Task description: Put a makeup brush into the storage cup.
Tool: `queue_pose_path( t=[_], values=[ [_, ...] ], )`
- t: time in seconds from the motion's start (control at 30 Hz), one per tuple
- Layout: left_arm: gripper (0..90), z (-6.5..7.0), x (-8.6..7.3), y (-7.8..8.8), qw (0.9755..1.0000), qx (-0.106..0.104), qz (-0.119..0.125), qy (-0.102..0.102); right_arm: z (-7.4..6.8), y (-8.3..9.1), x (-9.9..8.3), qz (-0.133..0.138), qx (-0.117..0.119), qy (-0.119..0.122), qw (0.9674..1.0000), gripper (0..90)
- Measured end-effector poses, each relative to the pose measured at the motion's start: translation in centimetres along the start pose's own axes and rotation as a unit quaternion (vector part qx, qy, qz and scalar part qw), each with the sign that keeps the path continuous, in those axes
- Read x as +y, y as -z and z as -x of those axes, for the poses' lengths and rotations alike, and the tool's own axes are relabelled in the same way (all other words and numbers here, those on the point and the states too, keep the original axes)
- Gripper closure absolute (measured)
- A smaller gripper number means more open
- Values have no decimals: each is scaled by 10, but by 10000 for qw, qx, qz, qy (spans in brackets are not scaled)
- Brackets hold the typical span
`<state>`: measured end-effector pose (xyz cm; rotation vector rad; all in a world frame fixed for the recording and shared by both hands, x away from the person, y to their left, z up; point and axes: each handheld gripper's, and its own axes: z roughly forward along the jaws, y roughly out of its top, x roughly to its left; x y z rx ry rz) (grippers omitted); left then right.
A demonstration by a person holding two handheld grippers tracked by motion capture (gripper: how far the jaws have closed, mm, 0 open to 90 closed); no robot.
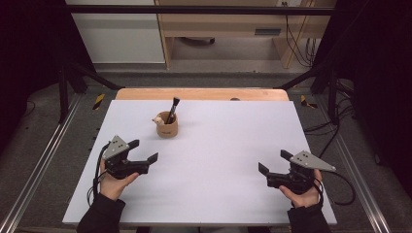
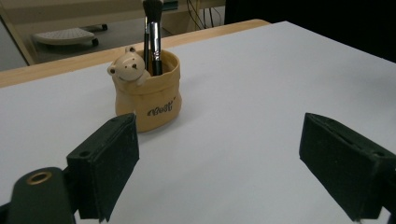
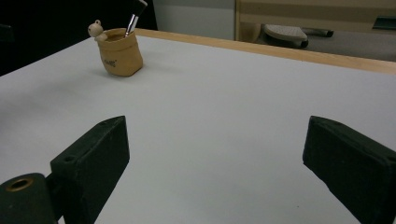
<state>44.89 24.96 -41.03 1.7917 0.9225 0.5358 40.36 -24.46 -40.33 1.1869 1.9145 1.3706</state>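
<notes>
Tan bag-shaped ceramic pot with a bear figure (image 1: 166, 127) stands upright mid-table on white board (image 1: 218, 165), holding what looks like one black-handled makeup brush (image 1: 173, 109); left gripper (image 1: 145, 151) near it, right gripper (image 1: 273, 162) well apart, both with jaws apart, empty.

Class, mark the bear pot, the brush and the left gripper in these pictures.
bear pot (image 2: 149, 105), left gripper view, on its front wall.
brush (image 2: 155, 46), left gripper view, on its metal ferrule.
left gripper (image 1: 144, 151), high view, midway between its open fingertips.
</notes>
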Motion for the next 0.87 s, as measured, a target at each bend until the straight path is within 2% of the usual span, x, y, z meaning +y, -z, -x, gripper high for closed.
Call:
queue_pose_path(
  t=[0.17,0.3,0.6,0.77,0.87],
  values=[
    [111,-3,-10,6,10000,45,-70,12,0,0,0,1,-2,1,10000,78],
    [110,-5,-13,14,9999,67,35,89,0,0,0,0,-6,-5,10000,77],
    [103,-9,-21,27,9997,184,52,129,1,0,-1,-28,-20,-10,10000,78],
    [103,-13,-25,31,9995,259,73,192,1,-2,-2,-62,-40,-36,10000,78],
    [103,-14,-26,31,9995,268,42,151,1,-1,-2,-58,-25,-34,10000,78]
  ],
)
